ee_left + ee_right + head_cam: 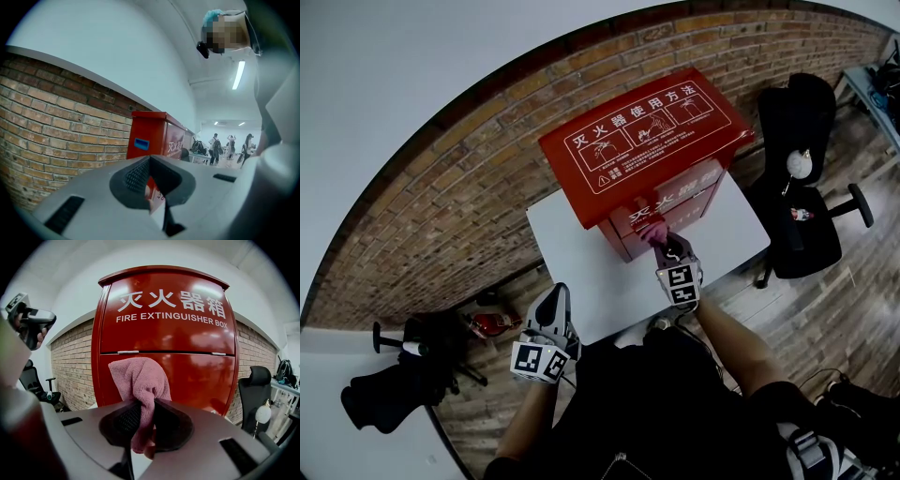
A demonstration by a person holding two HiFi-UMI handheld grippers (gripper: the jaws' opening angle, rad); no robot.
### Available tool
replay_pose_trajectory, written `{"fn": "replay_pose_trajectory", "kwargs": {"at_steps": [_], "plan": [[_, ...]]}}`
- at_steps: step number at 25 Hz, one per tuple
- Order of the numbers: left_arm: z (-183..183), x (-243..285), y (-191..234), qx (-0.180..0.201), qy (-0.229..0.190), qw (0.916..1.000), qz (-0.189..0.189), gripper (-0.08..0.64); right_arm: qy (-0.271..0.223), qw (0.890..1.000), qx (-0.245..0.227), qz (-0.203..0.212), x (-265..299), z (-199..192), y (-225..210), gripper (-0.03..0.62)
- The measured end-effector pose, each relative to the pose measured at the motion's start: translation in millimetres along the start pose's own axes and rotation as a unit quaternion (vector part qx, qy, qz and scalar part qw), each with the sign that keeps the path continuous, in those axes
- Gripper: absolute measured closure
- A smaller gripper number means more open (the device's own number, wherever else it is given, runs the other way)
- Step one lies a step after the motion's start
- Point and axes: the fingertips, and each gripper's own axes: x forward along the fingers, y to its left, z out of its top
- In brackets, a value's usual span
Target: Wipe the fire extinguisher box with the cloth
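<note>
The right hand-held gripper (143,416) was clamped on the cloth (138,378) at the box (187,333) front; the left hand-held gripper (149,161), jaws together, was well apart.

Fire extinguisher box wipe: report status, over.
Right gripper shut on cloth; left gripper shut, empty. Cloth up at lower front of fire extinguisher box. Nothing between them.

A white counter (581,267) stands against the brick wall (441,197). On it, just ahead of the right claw (659,242) and ahead and to the right of the left claw (555,292), the red fire extinguisher box (647,141) stands upright. On the wooden floor (844,309), right of the right claw, stands a black office chair (802,225). A red fire extinguisher (492,325) lies left of the left claw.
</note>
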Motion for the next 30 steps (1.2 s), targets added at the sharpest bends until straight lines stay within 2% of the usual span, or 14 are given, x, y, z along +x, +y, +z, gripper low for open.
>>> {"fn": "replay_pose_trajectory", "kwargs": {"at_steps": [30], "plan": [[-4.0, 9.2, -6.9, -0.002, 0.007, 0.9999, -0.009, 0.511, 0.006, 0.998, 0.019, -0.056, -3.6, -3.9, -65.7, 0.522]]}}
